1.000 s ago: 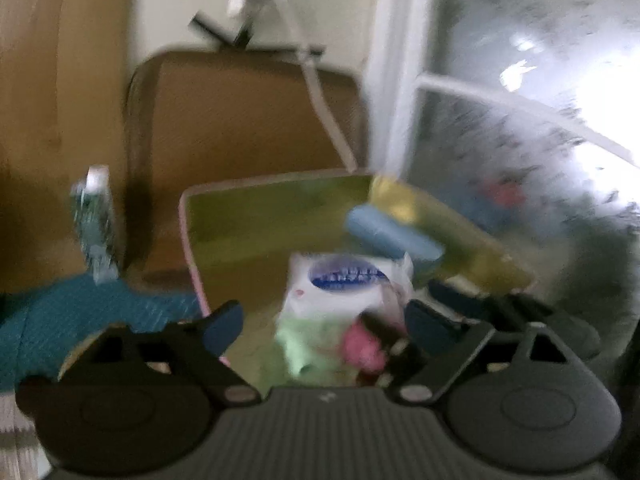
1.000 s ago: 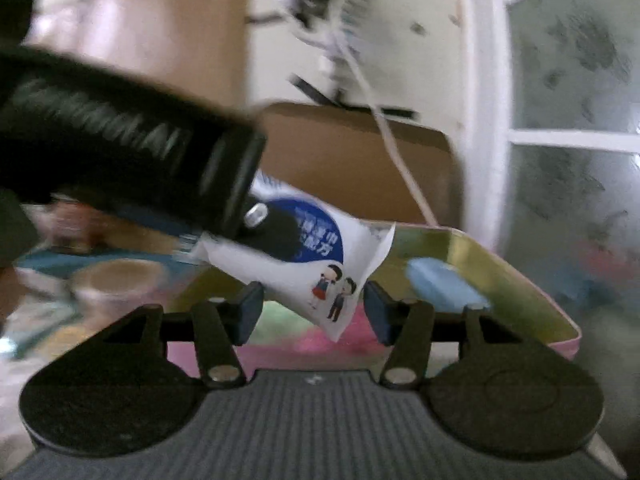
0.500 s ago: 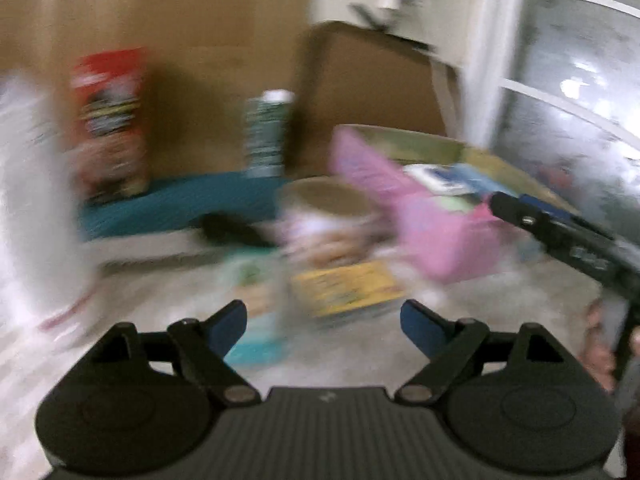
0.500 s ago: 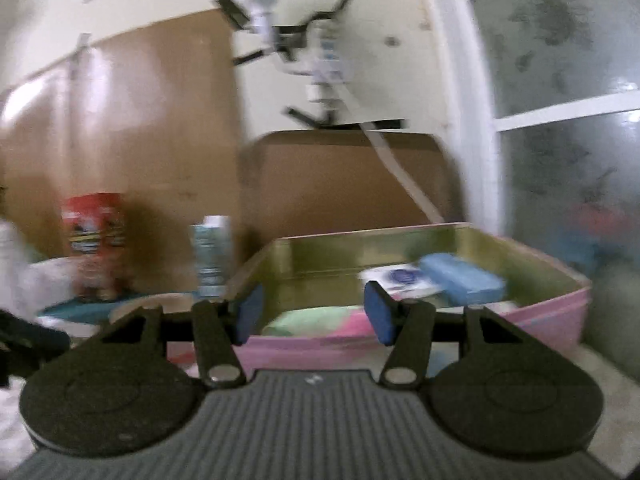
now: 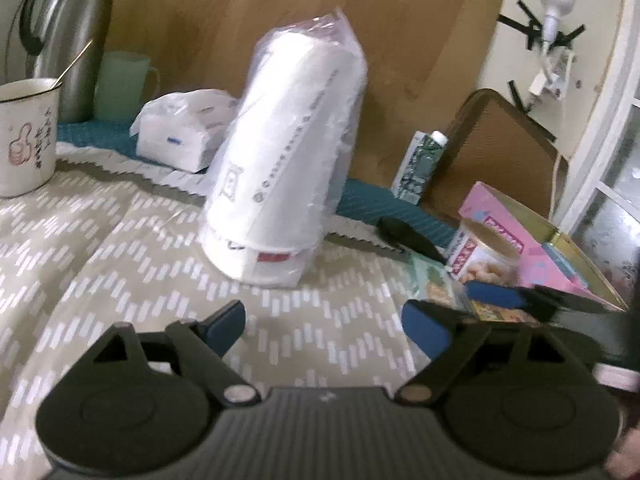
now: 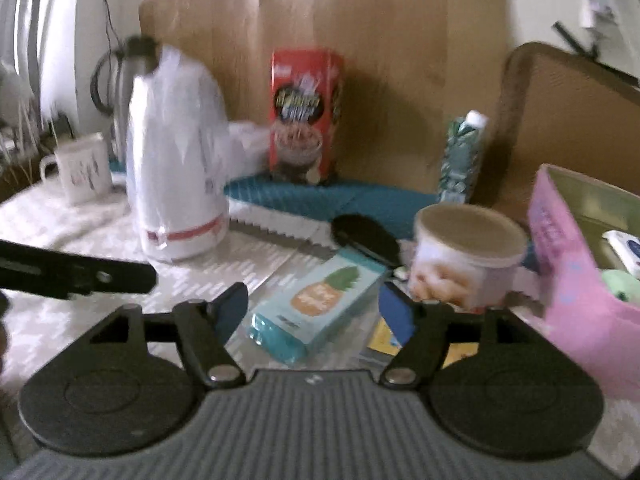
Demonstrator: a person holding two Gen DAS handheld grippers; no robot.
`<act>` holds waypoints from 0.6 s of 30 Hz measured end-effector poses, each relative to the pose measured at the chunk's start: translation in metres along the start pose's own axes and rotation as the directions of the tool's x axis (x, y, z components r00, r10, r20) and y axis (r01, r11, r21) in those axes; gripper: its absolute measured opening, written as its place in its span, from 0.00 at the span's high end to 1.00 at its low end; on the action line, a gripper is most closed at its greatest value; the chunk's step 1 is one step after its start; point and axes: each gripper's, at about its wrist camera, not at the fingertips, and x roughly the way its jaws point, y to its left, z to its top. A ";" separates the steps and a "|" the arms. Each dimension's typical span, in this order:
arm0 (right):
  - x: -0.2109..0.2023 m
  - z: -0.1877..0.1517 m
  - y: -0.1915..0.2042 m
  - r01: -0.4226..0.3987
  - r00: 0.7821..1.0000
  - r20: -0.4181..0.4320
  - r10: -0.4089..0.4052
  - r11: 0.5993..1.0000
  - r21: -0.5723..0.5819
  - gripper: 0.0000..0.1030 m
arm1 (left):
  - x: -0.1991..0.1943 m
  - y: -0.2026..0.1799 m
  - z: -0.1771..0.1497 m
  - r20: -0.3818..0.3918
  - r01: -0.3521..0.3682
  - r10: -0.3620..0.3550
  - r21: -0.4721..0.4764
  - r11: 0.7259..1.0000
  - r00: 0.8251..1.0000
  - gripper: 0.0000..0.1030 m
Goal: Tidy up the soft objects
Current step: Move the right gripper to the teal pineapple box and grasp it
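Both tongs have swung away from the pink tin (image 6: 560, 240), where the white tissue pack the right one held now lies; the left gripper (image 5: 324, 326) gapes empty, and the right gripper (image 6: 314, 310) has just been widening its jaws, nothing between them. Ahead and slightly left of the left tongs stands the bagged paper roll (image 5: 288, 152), probably next; approach low and square, squeezing its middle gently.

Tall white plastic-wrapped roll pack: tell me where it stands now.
The tall white plastic-wrapped roll pack stands upright mid-table in the left wrist view, ahead of the left gripper, with a flat white tissue pack behind on its left.
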 end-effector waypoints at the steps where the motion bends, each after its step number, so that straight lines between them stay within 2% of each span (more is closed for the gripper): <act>1: 0.009 0.000 0.002 0.013 0.999 -0.031 -0.014 1.000 -0.014 0.26 | 0.000 -0.001 0.000 0.005 0.006 -0.006 0.008 1.000 1.000 0.14; 5: 0.019 0.004 0.000 0.018 0.998 -0.061 -0.020 0.999 -0.030 0.26 | -0.007 -0.006 -0.005 0.038 0.027 -0.028 0.043 0.999 0.999 0.12; 7: 0.021 0.004 -0.002 -0.003 0.996 -0.084 0.001 1.000 -0.017 0.38 | -0.010 -0.007 -0.006 0.050 0.034 -0.037 0.050 0.998 0.998 0.09; 8: 0.020 0.003 -0.004 -0.016 0.996 -0.087 0.018 1.000 0.014 0.39 | -0.010 -0.007 -0.006 0.054 0.039 -0.041 0.049 0.998 0.998 0.08; 10: 0.014 -0.001 -0.001 -0.028 0.996 -0.080 0.029 1.000 0.006 0.45 | -0.010 -0.005 -0.005 0.054 0.050 -0.052 0.039 0.998 0.997 0.08; 14: -0.013 -0.017 0.025 -0.113 0.993 -0.035 0.109 0.985 -0.128 0.48 | -0.008 0.004 -0.003 0.035 0.078 -0.077 -0.016 0.997 0.996 0.08; 18: -0.050 -0.041 0.041 -0.248 0.968 -0.033 0.250 0.924 -0.291 0.51 | -0.003 0.012 -0.001 0.006 0.095 -0.095 -0.068 0.993 0.995 0.08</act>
